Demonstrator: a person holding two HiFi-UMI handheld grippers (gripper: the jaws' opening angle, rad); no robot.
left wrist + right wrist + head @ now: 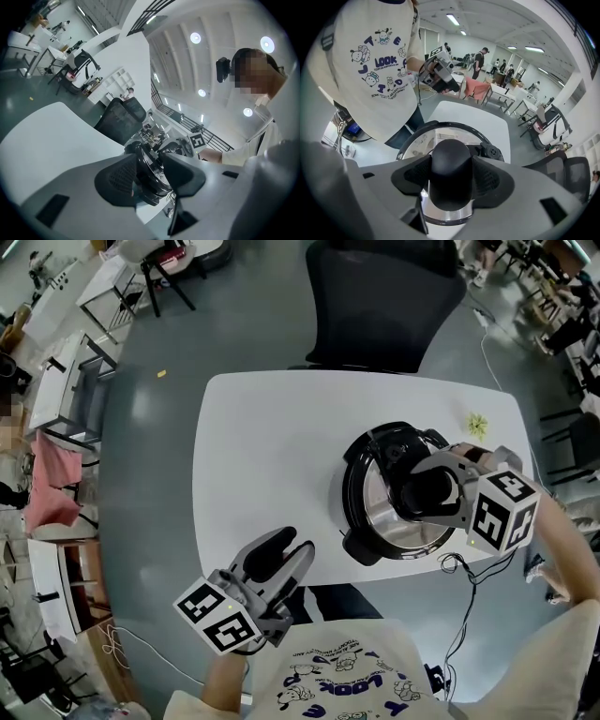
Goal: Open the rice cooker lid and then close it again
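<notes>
Rice cooker (352, 488) stands on the white table (262, 446), toward the person's right. Its steel lid (377, 514) is down and seated inside the black rim, so the opening is not yet done. Right claw (424, 489) points steeply down on the black knob (450, 164) at the lid's centre, both pads pressed to its sides: a clenched grasp on the knob, which fills the gap. Left claw (289, 547) hangs by the table's near edge, well apart from the cooker, released, with nothing between its jaws (the cooker shows only beyond the gap). Step in hand, as judged: raise the lid by the knob. The knob looks smooth and rounded, so the clamp should stay firm and square or it may slide out. Lift straight up until the rim clears the pot, then move aside. If the lid resists it may be a locking type that wants a twist first; cannot tell from here. The left claw could steady the black side lug (361, 547) if the body drags. Mind the power cord (466, 570) trailing off the near right edge. Keep the lid level for reseating.
</notes>
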